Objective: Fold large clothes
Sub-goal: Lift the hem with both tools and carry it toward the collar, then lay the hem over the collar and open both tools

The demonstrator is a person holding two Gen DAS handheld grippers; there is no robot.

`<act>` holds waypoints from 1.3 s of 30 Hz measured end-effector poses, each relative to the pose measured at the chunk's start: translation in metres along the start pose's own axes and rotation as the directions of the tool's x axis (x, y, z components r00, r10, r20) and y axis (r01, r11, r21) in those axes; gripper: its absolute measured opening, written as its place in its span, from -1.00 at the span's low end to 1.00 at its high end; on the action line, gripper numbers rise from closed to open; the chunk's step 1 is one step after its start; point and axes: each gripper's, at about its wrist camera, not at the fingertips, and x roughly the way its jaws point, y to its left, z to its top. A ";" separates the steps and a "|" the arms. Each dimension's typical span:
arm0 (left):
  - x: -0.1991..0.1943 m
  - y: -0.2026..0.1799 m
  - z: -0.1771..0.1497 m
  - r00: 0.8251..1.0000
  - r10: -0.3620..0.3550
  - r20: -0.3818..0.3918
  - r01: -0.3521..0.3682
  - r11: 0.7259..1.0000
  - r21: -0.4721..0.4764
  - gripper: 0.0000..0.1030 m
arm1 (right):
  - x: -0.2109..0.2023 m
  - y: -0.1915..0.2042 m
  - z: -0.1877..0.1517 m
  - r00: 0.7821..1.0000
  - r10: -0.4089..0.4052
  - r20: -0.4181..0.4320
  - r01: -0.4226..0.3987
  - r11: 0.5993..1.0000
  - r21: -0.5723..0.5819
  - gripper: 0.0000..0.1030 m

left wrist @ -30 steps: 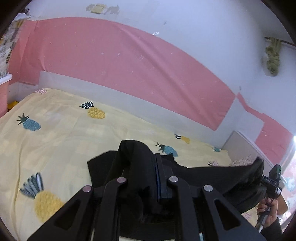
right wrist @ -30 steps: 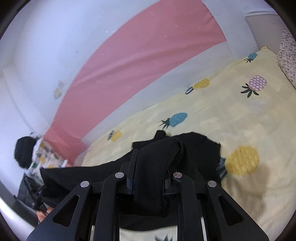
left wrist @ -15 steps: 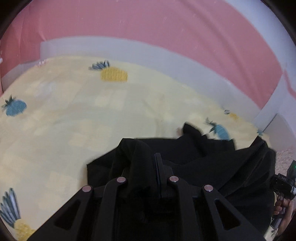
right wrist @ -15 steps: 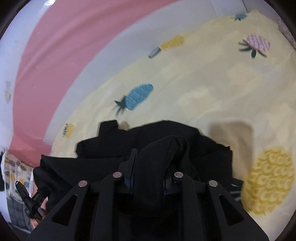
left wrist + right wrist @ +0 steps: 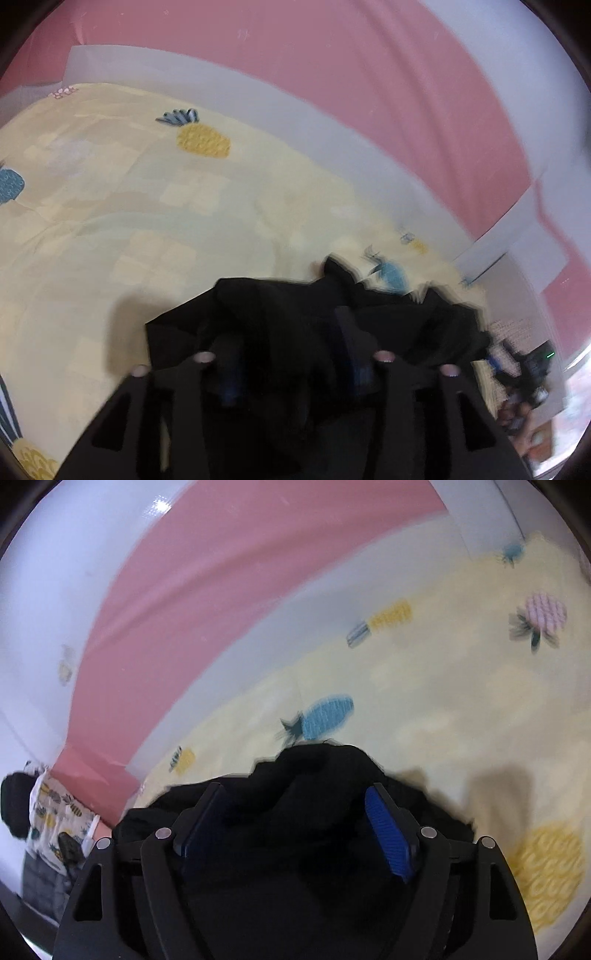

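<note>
Both grippers' jaws just opened. Black garment [image 5: 295, 317] lies bunched on pineapple sheet [image 5: 110, 221], lower centre, loose between left gripper [image 5: 288, 332] and right gripper [image 5: 295, 805]. Only the left view shows the other gripper, lower right; only the right view a pink pineapple [image 5: 543, 616], upper right.

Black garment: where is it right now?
In both wrist views the black garment lies bunched on the pineapple-print sheet, between the just-opened jaws of the right tool and left tool, near the blue pineapple.
</note>
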 end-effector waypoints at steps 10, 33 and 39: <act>0.026 0.007 0.003 0.989 0.149 0.001 -0.149 0.987 0.064 0.86 | 0.046 -0.024 -0.011 0.977 -0.160 -0.144 0.156 0.987 -0.038 0.51; 0.123 0.003 0.001 0.908 0.419 0.025 -0.418 0.898 0.135 -0.32 | 0.104 -0.035 -0.021 0.863 -0.488 -0.128 0.467 0.869 -0.164 -0.41; 0.050 -0.013 0.009 0.923 0.357 0.146 -0.375 0.919 0.124 -0.30 | 0.013 0.020 -0.026 0.906 -0.415 0.077 0.422 0.883 -0.207 -0.31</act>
